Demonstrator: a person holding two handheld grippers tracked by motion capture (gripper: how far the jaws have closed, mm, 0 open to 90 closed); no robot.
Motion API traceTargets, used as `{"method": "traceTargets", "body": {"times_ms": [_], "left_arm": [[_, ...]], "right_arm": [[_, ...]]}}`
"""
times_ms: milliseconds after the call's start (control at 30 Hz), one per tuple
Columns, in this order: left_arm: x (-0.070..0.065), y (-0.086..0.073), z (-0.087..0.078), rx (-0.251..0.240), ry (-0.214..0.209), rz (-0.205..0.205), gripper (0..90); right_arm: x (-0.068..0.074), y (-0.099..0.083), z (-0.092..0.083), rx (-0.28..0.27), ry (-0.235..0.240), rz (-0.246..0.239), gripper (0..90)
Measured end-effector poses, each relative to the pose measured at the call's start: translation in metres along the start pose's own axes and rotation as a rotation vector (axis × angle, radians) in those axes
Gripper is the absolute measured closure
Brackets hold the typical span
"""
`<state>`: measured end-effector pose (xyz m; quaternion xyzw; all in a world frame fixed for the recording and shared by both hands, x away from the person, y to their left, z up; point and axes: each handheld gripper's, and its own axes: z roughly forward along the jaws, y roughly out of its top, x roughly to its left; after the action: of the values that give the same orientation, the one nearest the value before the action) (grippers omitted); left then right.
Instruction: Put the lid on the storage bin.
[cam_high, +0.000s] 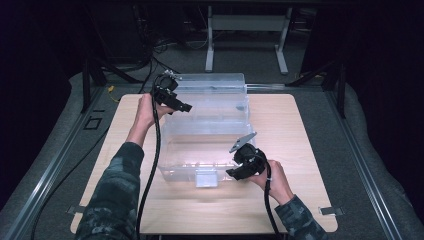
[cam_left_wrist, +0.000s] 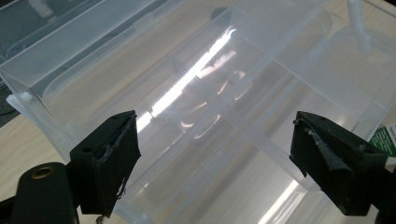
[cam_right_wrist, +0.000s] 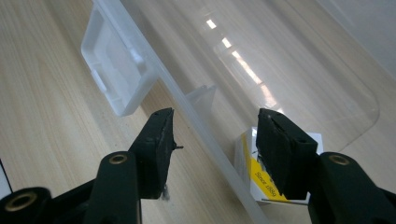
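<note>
Reaching in from the left, the left claw (cam_high: 186, 107) hovers at the far left corner of the clear box (cam_high: 200, 150), its jaws wide apart with nothing between them. Seen along the left gripper view, those jaws frame the box's raised lid (cam_left_wrist: 116, 60) and its thin inner ribs, with open air between the pads and the plastic. Bare wood lies free along the left edge of the tabletop (cam_high: 125, 200), so that side has room to move.

At the middle, the box sits on the tabletop, running from the far edge to near the front, where a small white latch (cam_high: 206, 178) juts out. Its walls are smooth, see-through plastic with rounded corners and bright streaks of glare.

On the right, the right claw (cam_high: 233, 172) straddles the box's front rim (cam_right_wrist: 196, 121) near the right corner, jaws half wide, one outside and one inside; no pad presses on the rim. A small white and yellow carton (cam_right_wrist: 261, 177) lies inside the box, just behind the inner jaw. Pale wood grain stays open right of the box.
</note>
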<state>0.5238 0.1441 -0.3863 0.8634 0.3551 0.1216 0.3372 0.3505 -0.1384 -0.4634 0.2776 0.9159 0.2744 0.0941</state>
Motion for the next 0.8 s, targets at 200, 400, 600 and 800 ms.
{"method": "traceTargets", "body": {"times_ms": [200, 400, 600, 800], "left_arm": [[-0.001, 0.000, 0.007, -0.029, 0.017, -0.008, 32.6], [-0.007, -0.001, 0.018, 0.002, 0.044, 0.023, 40.6], [-0.009, -0.004, 0.023, -0.014, 0.087, 0.022, 47.9], [-0.008, -0.006, 0.024, -0.028, 0.091, 0.014, 52.3]], "right_arm": [[0.001, 0.000, 0.004, 0.004, -0.011, 0.010, 49.7], [0.001, -0.001, 0.007, -0.004, -0.014, 0.012, 51.3], [0.001, -0.002, 0.010, -0.021, -0.004, 0.012, 53.6], [0.004, -0.003, 0.013, -0.031, -0.007, 0.015, 57.0]]}}
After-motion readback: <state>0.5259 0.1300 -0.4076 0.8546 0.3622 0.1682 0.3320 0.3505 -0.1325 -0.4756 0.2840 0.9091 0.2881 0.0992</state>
